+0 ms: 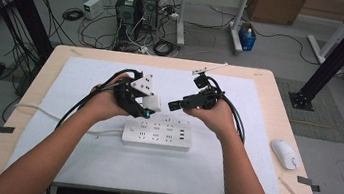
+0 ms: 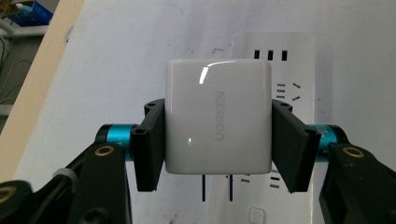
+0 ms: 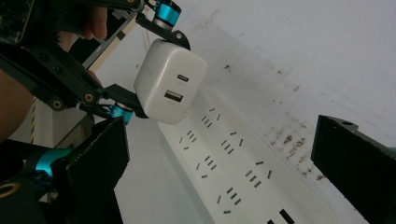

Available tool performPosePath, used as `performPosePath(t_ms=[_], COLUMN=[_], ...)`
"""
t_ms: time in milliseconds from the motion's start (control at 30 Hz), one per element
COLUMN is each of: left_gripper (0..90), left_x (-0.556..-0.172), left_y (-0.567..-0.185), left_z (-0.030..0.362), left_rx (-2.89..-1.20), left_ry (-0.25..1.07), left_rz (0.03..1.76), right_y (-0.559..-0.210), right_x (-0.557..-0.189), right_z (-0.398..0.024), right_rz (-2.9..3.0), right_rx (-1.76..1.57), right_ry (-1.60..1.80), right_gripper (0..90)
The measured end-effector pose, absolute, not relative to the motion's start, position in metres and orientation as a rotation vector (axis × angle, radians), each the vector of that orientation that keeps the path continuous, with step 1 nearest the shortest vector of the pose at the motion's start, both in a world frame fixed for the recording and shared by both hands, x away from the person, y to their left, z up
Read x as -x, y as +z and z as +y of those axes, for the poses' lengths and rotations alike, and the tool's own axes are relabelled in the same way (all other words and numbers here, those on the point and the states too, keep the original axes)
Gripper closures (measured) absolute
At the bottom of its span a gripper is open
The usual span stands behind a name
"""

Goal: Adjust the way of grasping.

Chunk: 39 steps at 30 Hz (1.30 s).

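The left gripper point(image 2: 217, 140) clamps its fingers on a glossy, rounded white charger point(image 2: 218, 122) above the matte power strip point(image 2: 280, 65); its two ports face the right gripper point(image 3: 219, 158), whose fingers gape empty

table point(image 1: 280, 98) w/ mat point(image 1: 86, 80), power strip point(image 1: 154, 140), mouse point(image 1: 284, 153)

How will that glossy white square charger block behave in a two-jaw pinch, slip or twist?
The glossy white square charger block likely stays rigid: the left gripper pads sit flat on its opposite sides. Its shiny shell may slip if the prongs meet resistance at the white power strip. It probably won't roll, given its flat faces.
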<state>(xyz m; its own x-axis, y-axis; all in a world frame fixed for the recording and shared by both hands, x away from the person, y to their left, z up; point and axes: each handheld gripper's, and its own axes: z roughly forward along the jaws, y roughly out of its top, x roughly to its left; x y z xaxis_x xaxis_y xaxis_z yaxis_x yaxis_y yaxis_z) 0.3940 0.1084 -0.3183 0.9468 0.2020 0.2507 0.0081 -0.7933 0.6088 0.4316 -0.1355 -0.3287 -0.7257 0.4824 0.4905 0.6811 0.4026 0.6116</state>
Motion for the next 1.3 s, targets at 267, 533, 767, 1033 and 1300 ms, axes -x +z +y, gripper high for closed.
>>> performPosePath(t_ms=[267, 533, 767, 1033, 1300], left_gripper=[42.5, 42.5, 42.5, 42.5, 42.5], left_x=[-0.389, -0.384, -0.383, -0.381, -0.382], left_y=[-0.317, -0.313, -0.314, -0.314, -0.314], left_z=[0.099, 0.090, 0.087, 0.085, 0.085], left_rx=[-2.449, -2.429, -2.434, -2.425, -2.425], left_ry=[0.419, 0.443, 0.449, 0.461, 0.470], left_rz=[0.105, 0.056, 0.047, 0.044, 0.043], right_y=[-0.334, -0.337, -0.341, -0.347, -0.349], right_x=[-0.435, -0.436, -0.436, -0.438, -0.437], right_z=[-0.130, -0.123, -0.124, -0.119, -0.116], right_rz=[-2.370, -2.244, -2.198, -2.120, -2.139], right_rx=[1.033, 1.008, 1.047, 1.025, 1.029], right_ry=[-1.245, -1.293, -1.287, -1.291, -1.274], right_gripper=[3.7, 3.8, 14.1, 15.7, 24.8])
